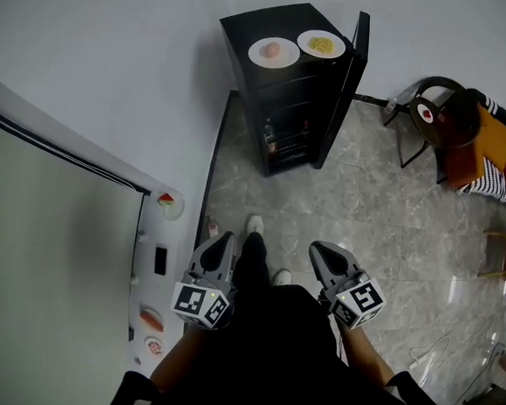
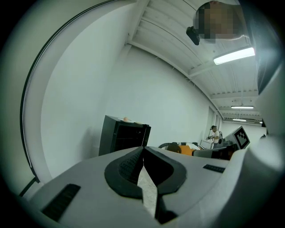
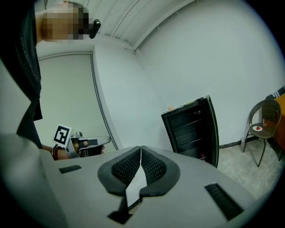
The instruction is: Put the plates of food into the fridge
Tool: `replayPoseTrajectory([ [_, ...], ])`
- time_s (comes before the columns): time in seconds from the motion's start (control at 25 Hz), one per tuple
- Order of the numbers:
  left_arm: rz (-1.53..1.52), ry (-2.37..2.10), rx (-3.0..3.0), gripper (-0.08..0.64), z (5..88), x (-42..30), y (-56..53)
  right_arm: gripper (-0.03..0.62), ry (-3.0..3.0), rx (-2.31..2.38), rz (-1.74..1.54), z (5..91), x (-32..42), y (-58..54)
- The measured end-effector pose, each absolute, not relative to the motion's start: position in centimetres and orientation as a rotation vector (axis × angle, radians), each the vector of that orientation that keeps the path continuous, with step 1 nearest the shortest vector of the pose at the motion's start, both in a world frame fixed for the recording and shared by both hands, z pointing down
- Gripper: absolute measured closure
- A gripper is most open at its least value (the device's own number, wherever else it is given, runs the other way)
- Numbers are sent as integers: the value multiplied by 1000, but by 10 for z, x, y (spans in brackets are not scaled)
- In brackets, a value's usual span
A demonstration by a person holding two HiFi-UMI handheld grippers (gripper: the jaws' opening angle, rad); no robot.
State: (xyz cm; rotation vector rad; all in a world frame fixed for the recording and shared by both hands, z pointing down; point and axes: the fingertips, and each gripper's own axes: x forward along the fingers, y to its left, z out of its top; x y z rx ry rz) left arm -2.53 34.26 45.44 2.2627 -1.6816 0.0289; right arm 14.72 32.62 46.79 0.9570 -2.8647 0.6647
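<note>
Two plates of food sit side by side on top of the black fridge (image 1: 280, 93): the plate with a pink lump (image 1: 273, 52) on the side away from the door, the plate of yellow food (image 1: 320, 43) just beside it, nearer the fridge door (image 1: 351, 76), which stands open. The shelves inside show dark. Well away from the fridge, facing it, the left gripper (image 1: 225, 239) and the right gripper (image 1: 320, 248) each have their jaws pressed together with nothing between them. A chair (image 1: 433, 114) stands beyond the fridge's open door.
</note>
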Motion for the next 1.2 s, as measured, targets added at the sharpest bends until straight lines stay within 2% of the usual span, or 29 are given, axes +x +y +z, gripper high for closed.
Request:
replayPoseTrajectory([
  [0.48, 34, -1656, 2251, 537, 471, -48, 272, 566, -2857, 996, 749, 479, 129, 263],
  [0.92, 20, -1561, 2264, 537, 473, -101, 161, 566, -2763, 1020, 720, 480, 64, 155],
  [1.2, 61, -1543, 2326, 537, 470, -138, 91, 566, -2752, 1090, 834, 472, 23, 84],
])
